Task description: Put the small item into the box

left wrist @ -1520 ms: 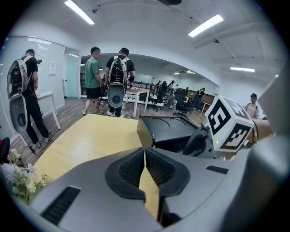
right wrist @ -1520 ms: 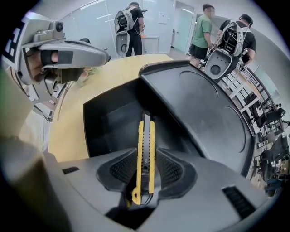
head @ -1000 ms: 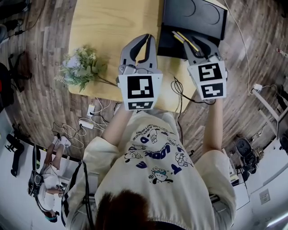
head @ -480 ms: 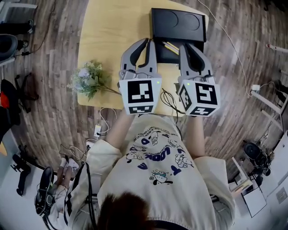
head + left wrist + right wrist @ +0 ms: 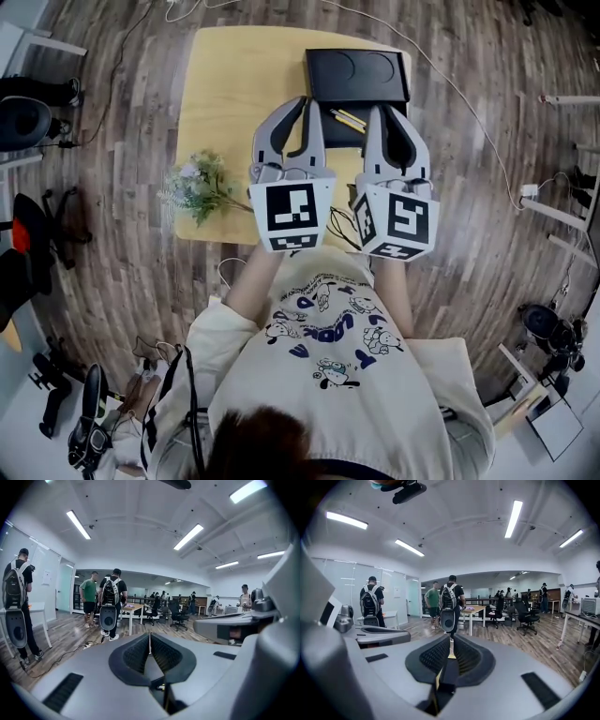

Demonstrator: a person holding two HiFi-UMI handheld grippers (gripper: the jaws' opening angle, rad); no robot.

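In the head view a black box (image 5: 356, 75) lies at the far end of a pale wooden table (image 5: 234, 75). Two thin yellow sticks (image 5: 347, 117) rest on the box's near part. Both grippers are held high, side by side, near the table's front edge, pointing forward. My left gripper (image 5: 305, 101) (image 5: 149, 637) is shut with its pads together and nothing between them. My right gripper (image 5: 386, 111) (image 5: 451, 641) is also shut, its tips just short of the box. Only a thin yellow sliver shows in its slit, and I cannot tell what that is.
A bunch of artificial flowers (image 5: 197, 183) lies on the table's left edge. A black cable (image 5: 342, 220) loops at the front edge. Chairs and cables stand on the wooden floor around. Both gripper views look level across an office with people (image 5: 450, 604), desks and chairs.
The head view has pulled up and back, so the table looks smaller. My right gripper has drawn back from over the box to beside the left one.
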